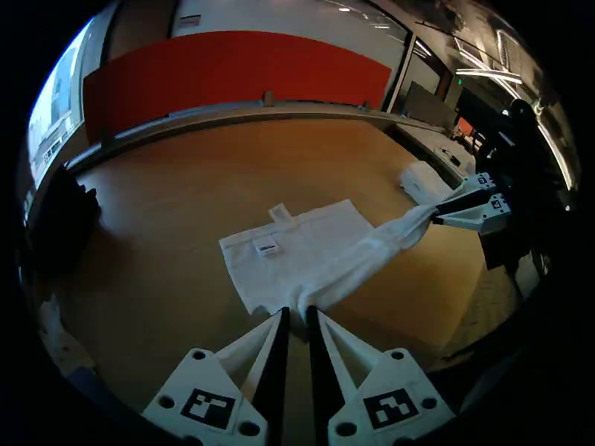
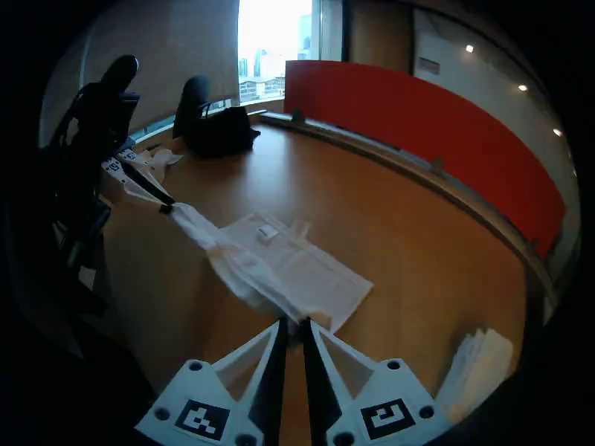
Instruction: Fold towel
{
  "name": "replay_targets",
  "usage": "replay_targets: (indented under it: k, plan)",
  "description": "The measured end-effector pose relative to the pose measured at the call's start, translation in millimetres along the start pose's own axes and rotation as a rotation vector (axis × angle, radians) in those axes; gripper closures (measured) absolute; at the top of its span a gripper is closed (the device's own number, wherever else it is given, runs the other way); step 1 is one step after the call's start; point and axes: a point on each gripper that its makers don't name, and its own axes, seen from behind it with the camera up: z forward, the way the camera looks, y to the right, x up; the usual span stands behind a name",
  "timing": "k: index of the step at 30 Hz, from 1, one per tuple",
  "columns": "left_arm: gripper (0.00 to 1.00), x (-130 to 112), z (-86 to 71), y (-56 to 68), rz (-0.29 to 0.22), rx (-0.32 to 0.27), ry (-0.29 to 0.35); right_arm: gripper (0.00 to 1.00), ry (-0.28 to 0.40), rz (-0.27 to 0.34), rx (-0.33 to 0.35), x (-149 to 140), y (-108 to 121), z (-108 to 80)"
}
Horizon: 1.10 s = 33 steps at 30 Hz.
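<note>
The white towel (image 1: 297, 245) lay on the wooden table (image 1: 171, 186), part of it spread flat and part of it lifted. Its near edge was gathered into a taut roll that ran between the two grippers. A small tag (image 1: 266, 247) and a hanging loop (image 1: 281, 212) showed on the flat part.

The left gripper (image 1: 296, 312) was clenched on one corner of the towel, with the cloth pinched between its nearly closed fingers. The right gripper (image 2: 294, 321) was clamped the same way on the opposite corner. In the left gripper view it showed farther off, beyond the table's right edge, with the cloth drawn into its tips.

A stack of folded white cloths (image 1: 424, 182) sat near the table's right edge, close to the right gripper and apart from the towel. A dark bag (image 2: 223, 130) rested on the far end of the table by the window (image 2: 271, 44), well away from the towel.

Bare wood surrounded the flat part of the towel on the sides towards the red partition (image 1: 238, 70), which stood along the far edge of the table. Two dark chairs (image 2: 119, 78) stood beyond the window end.
</note>
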Motion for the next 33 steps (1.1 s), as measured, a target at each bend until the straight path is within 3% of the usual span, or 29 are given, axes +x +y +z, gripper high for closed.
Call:
replay_targets:
  k: [14, 33]
  plan:
    - [0.83, 18, 38.7, -27.9, -0.042, 0.020, -0.003, 0.86, -0.013, 0.013, -0.017, 13, 36, 35.3]
    - [0.83, 18, 80.5, -47.2, -0.014, 0.031, -0.035, 0.86, -0.089, 0.033, -0.024, -13, 55, 69.0]
